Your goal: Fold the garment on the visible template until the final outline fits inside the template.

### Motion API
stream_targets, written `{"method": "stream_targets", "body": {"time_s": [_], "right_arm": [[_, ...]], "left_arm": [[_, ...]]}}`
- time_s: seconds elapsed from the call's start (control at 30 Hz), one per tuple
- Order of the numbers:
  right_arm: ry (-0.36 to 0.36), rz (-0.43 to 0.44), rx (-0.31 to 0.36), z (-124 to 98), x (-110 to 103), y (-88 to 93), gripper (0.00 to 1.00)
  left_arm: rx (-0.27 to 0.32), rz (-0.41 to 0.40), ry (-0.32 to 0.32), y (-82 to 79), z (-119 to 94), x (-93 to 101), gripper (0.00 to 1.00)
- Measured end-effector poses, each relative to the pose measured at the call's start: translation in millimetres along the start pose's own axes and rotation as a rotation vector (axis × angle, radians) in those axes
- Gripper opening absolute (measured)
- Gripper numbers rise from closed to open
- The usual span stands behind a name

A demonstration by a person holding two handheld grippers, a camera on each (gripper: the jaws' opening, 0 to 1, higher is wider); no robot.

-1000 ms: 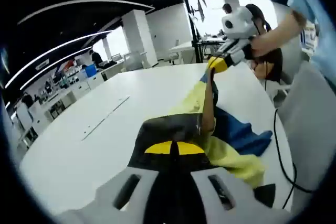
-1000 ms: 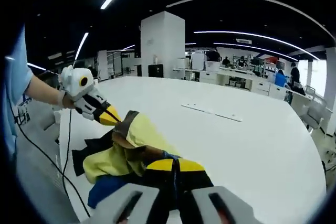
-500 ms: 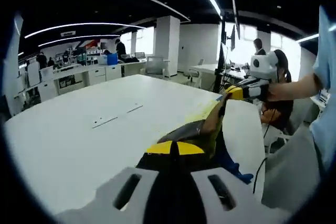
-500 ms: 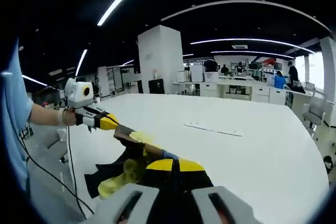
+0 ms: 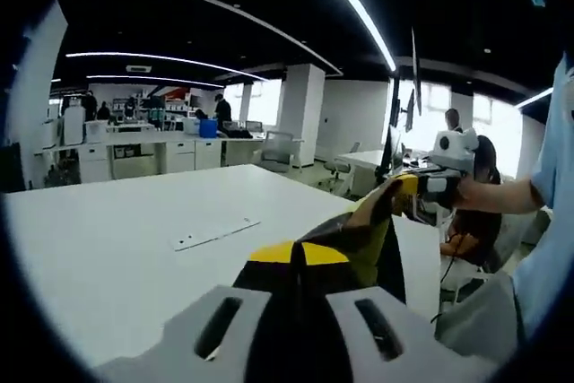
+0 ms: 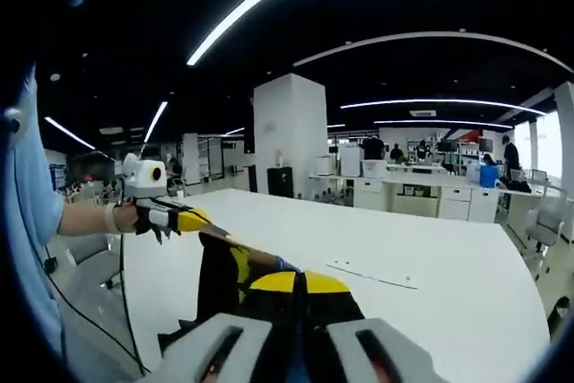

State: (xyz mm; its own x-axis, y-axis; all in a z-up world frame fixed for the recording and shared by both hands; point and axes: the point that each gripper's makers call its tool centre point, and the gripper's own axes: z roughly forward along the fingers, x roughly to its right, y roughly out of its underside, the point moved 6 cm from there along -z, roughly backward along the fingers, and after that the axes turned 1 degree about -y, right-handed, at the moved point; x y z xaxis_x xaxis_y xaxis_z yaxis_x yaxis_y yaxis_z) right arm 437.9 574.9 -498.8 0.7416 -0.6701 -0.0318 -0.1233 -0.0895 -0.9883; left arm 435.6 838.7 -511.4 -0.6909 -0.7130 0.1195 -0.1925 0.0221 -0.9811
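A broad white tabletop (image 5: 108,248) spreads out in both views. On it lies a thin, flat, pale strip (image 5: 215,233), well out toward the middle. In the right gripper view the strip (image 6: 372,276) sits on bare white surface.

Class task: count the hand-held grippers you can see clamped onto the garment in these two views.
2. The left gripper grips the garment at one end; the right gripper grips the other, holding it stretched above the table.
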Motion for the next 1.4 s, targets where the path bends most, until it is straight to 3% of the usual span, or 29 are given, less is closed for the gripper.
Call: {"method": "stream_targets", "body": {"time_s": [0.4, 0.57, 0.73, 0.77, 1.07, 1.1, 1.2, 1.27, 1.3, 1.4], "right_arm": [[-0.01, -0.053, 0.059, 8.9, 3.4, -41.8, 0.0], [-0.012, -0.072, 0.044, 24.4, 15.3, -39.1, 0.0], [-0.003, -0.03, 0.006, 50.7, 37.0, -24.0, 0.0], [-0.002, -0.024, -0.003, 55.1, 40.8, -20.7, 0.0], [0.002, 0.066, -0.124, 116.0, 93.8, 28.1, 0.0], [0.007, 0.079, -0.147, 125.9, 102.7, 37.7, 0.0], [0.03, 0.139, -0.215, 149.1, 122.8, 63.8, 0.0], [0.044, 0.119, -0.248, 166.0, 135.6, 82.1, 0.0], [0.058, 0.122, -0.296, 173.1, 141.8, 95.3, 0.0], [0.061, 0.139, -0.324, 192.2, 156.0, 113.6, 0.0]], "left_arm": [[0.059, -0.038, -0.038, -43.8, -6.9, -14.6, 0.0], [0.04, -0.043, -0.05, -41.8, 3.8, -33.1, 0.0], [-0.014, -0.092, -0.063, -22.7, 23.4, -57.7, 0.0], [-0.042, -0.134, -0.067, -15.0, 28.6, -64.6, 0.0], [-0.129, -0.242, -0.102, 24.9, 78.5, -124.0, 0.0], [-0.153, -0.239, -0.1, 31.1, 87.9, -134.5, 0.0], [-0.193, -0.272, -0.116, 49.7, 105.6, -139.7, 0.0], [-0.22, -0.311, -0.122, 64.8, 119.2, -150.3, 0.0], [-0.223, -0.329, -0.128, 70.1, 124.2, -155.3, 0.0], [-0.256, -0.331, -0.147, 88.7, 137.2, -164.8, 0.0]]}}
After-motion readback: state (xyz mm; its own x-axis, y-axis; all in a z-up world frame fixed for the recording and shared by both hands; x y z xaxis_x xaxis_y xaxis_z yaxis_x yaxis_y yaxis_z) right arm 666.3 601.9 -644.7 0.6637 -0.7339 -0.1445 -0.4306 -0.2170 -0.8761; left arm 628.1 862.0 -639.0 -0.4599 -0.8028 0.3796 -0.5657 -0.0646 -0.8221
